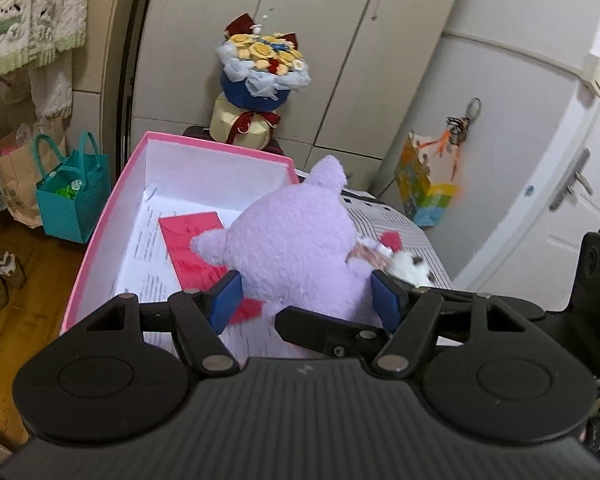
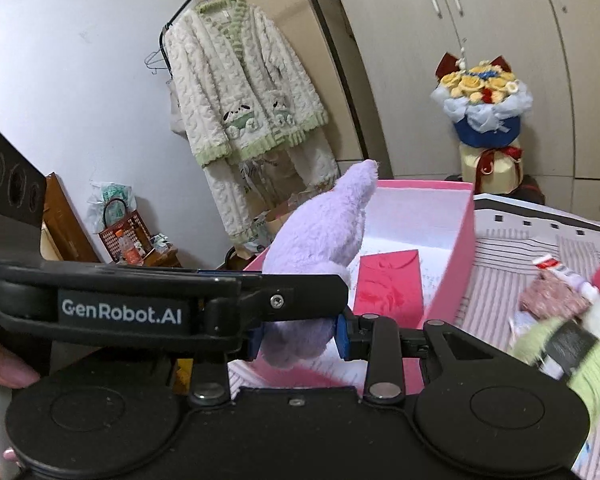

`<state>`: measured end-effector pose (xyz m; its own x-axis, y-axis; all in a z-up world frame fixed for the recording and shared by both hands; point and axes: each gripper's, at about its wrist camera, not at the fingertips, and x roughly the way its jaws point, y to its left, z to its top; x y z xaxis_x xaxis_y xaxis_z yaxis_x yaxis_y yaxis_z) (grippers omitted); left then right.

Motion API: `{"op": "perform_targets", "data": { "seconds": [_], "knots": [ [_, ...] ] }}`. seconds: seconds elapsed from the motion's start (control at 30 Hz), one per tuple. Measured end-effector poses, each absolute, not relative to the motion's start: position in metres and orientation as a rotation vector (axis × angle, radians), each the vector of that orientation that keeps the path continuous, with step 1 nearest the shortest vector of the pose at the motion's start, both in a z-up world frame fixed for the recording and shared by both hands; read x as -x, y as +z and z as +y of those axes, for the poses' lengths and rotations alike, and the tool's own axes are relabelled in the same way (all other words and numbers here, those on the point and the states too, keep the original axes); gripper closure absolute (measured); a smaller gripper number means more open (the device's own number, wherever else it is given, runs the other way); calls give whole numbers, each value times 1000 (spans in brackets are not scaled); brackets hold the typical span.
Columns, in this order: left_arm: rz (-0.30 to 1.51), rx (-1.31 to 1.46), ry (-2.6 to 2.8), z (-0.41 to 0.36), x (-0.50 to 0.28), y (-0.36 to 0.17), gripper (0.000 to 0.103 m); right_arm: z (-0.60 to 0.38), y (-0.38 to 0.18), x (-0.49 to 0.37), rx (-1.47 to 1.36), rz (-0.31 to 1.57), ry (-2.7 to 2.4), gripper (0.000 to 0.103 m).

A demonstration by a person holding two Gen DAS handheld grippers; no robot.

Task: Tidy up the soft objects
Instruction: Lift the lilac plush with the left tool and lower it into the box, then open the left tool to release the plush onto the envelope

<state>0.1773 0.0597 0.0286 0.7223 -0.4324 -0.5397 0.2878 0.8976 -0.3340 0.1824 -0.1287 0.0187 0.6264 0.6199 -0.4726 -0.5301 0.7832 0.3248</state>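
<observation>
— Two grippers are gripping the same purple plush toy (image 1: 296,240), aren't they?

— Yes. The left gripper (image 1: 306,300) is pressing its blue fingers (image 1: 226,300) against the toy's lower body from both sides, fairly wide apart. The right gripper (image 2: 298,338) is pinching a narrower part of the toy (image 2: 320,240) between its fingers (image 2: 343,338).

— Where is the toy sitting?

— It is hanging over the near right edge of the pink box (image 1: 100,220), partly above a red envelope (image 1: 192,240) lying on printed sheets inside.

— Anything beside the box?

— A small pile of soft things (image 2: 560,320) is lying on the striped cover (image 2: 540,240) to the right, blurred. A flower bouquet (image 1: 264,64) is standing behind the box.
</observation>
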Motion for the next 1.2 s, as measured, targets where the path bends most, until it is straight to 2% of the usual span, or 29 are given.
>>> {"op": "perform_targets", "data": {
  "seconds": [0.17, 0.4, 0.63, 0.97, 1.13, 1.17, 1.2],
  "knots": [
    [705, 318, -358, 70, -235, 21, 32, -104, 19, -227, -68, 623, 639, 64],
    [850, 411, -294, 78, -306, -3, 35, -94, 5, -294, -60, 754, 647, 64],
    [979, 412, -215, 76, -344, -33, 36, -87, -22, -332, -66, 892, 683, 64],
    [1071, 513, -192, 90, -369, -63, 37, -57, -34, -345, 187, 976, 645, 64],
    [1068, 621, -221, 100, -370, -66, 37, -51, -32, -337, 258, 928, 572, 61],
    [1049, 609, -225, 100, -367, -63, 37, -53, -29, -335, 260, 917, 569, 59],
    [1032, 593, -228, 99, -365, -60, 37, -53, -27, -333, 271, 909, 555, 52]
  ]
}}
